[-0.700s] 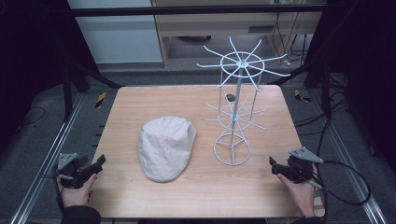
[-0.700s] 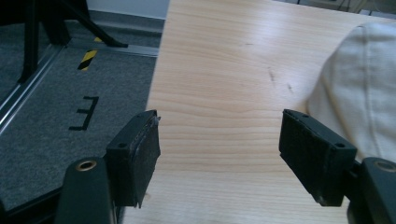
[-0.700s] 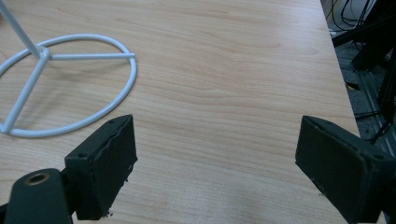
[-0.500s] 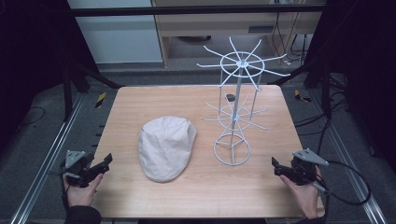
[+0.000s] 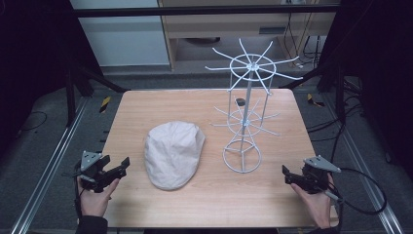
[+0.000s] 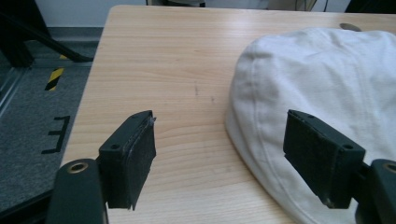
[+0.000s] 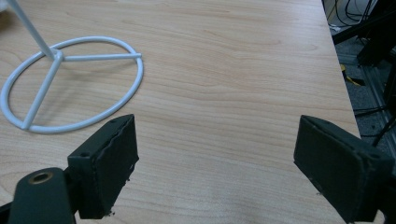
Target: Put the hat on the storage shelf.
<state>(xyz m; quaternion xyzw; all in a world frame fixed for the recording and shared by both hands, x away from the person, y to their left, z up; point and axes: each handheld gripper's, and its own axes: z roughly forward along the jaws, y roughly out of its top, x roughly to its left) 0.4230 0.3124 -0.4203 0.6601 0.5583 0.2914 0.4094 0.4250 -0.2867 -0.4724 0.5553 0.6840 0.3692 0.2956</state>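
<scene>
A pale beige flat cap (image 5: 173, 153) (image 6: 322, 88) lies on the wooden table (image 5: 204, 105), left of centre. To its right stands a white wire rack (image 5: 246, 114) with spokes at two heights; its ring base (image 7: 70, 86) rests on the table. My left gripper (image 5: 119, 168) (image 6: 224, 156) hovers open at the table's front left edge, its jaws pointing at the cap's near rim without touching it. At the front right my right gripper (image 5: 287, 175) (image 7: 215, 163) is open over bare wood, a short way from the ring base.
A small dark hole (image 5: 240, 102) marks the table behind the rack. Metal rails (image 5: 51, 165) run along the floor on both sides, cables (image 5: 363, 195) trail at the right. Bare wood lies between cap and rack and along the front edge.
Both hands have drawn slightly back toward the table's front edge. Cap and rack have stayed put.
</scene>
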